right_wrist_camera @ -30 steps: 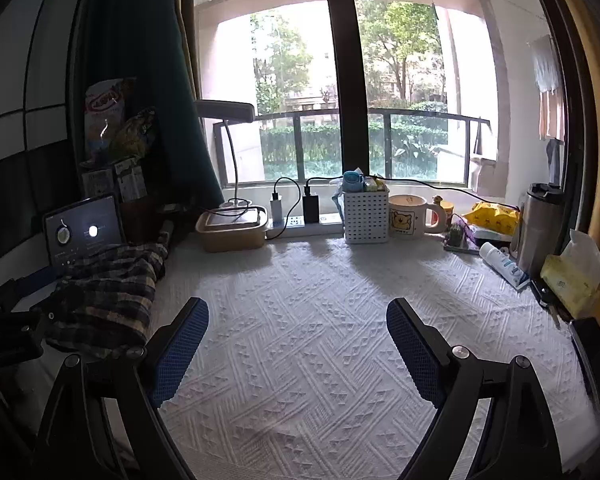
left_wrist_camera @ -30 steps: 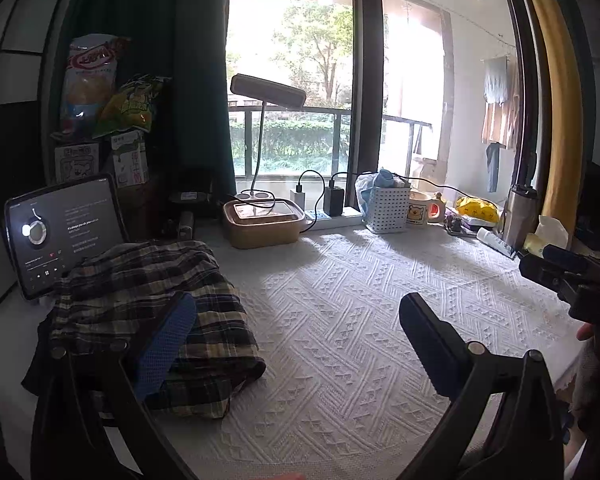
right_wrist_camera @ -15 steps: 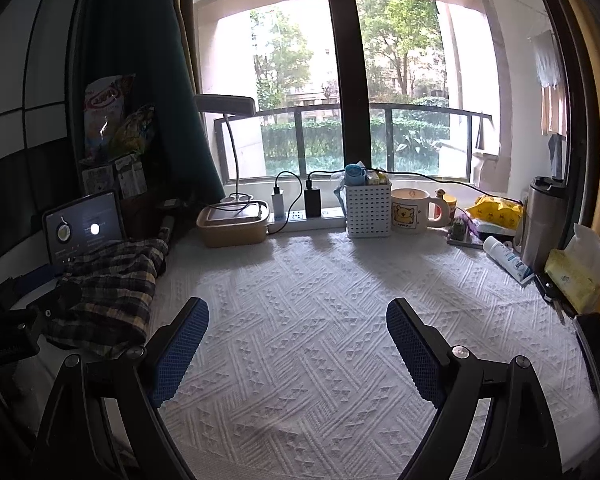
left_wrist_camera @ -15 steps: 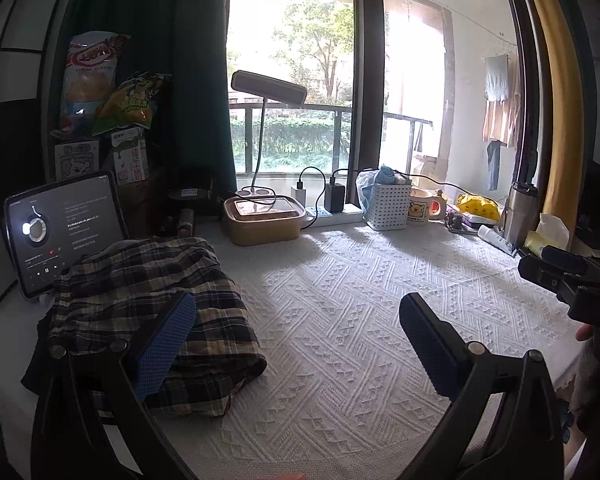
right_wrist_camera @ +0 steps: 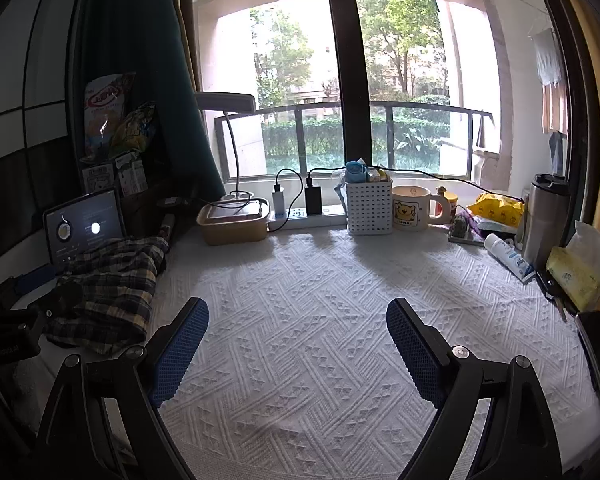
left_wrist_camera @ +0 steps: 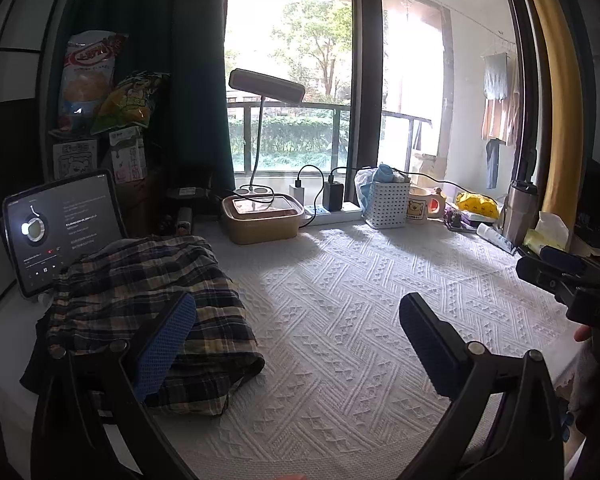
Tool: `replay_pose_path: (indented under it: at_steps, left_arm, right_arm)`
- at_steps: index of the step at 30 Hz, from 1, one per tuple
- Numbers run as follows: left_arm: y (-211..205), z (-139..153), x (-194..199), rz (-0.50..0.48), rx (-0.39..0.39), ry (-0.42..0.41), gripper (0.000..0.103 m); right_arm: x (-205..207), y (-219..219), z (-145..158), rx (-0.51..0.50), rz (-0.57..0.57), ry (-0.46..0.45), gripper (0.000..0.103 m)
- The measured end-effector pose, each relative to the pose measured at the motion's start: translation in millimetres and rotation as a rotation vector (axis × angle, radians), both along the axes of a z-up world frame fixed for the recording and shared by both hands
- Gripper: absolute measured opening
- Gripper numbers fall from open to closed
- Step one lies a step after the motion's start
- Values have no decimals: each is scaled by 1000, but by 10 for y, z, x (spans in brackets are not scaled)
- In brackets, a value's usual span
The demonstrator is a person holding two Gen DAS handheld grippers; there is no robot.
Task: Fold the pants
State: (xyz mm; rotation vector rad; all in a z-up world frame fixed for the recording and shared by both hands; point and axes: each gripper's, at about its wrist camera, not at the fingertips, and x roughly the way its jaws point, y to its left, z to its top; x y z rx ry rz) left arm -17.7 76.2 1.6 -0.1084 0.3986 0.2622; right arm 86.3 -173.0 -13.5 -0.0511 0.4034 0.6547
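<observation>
The left gripper is hovering with its jaws spread wide and holding nothing, its left finger passing in front of the plaid pants in its own view. The pants are lying just ahead and to the left of that gripper, at the left end of the bench, bunched in a thick, rumpled heap in front of a propped tablet. The heap's long axis is running from the near edge back toward the tablet. Out to the right, the right gripper is also standing wide and empty, facing bare white quilted cloth, with the pants well off to its left. The left hand's gripper is therefore sitting much the nearer of the two. Whether the heap is a loose fold or an unsorted pile, the pictures are not settling; it would suit either a finished bundle set aside or one awaiting spreading.
</observation>
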Motion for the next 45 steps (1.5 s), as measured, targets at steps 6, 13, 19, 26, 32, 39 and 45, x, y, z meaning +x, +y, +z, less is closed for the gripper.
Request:
replay_pose_path:
  at_steps: [6,13,19,26,32,39,45]
  left_arm:
    - [0,-2,-2,5,-2,-3,101]
    - [6,-5,3,8,-13,0,101]
    - [3,-5,2,8,-14,-1,101]
    - [2,-6,6,6,-14,0,101]
    - [-5,-3,1,6,-14,2,101]
    - [-6,-6,0,7,-14,2,101]
    - [-5,-6,0,6,-14,1,101]
  right_arm:
    - [-2,0,-7,3,3,-1,92]
    - [-7,0,-20,4,3,0,92]
    - [-5,-1,-20,4,3,0,92]
    - [-3,1,-21,3,5,1,92]
    - [-11,7,-30,3,4,1,92]
    - [-19,9,-33,3,6,1,92]
    - [-19,10,-30,3,5,3,92]
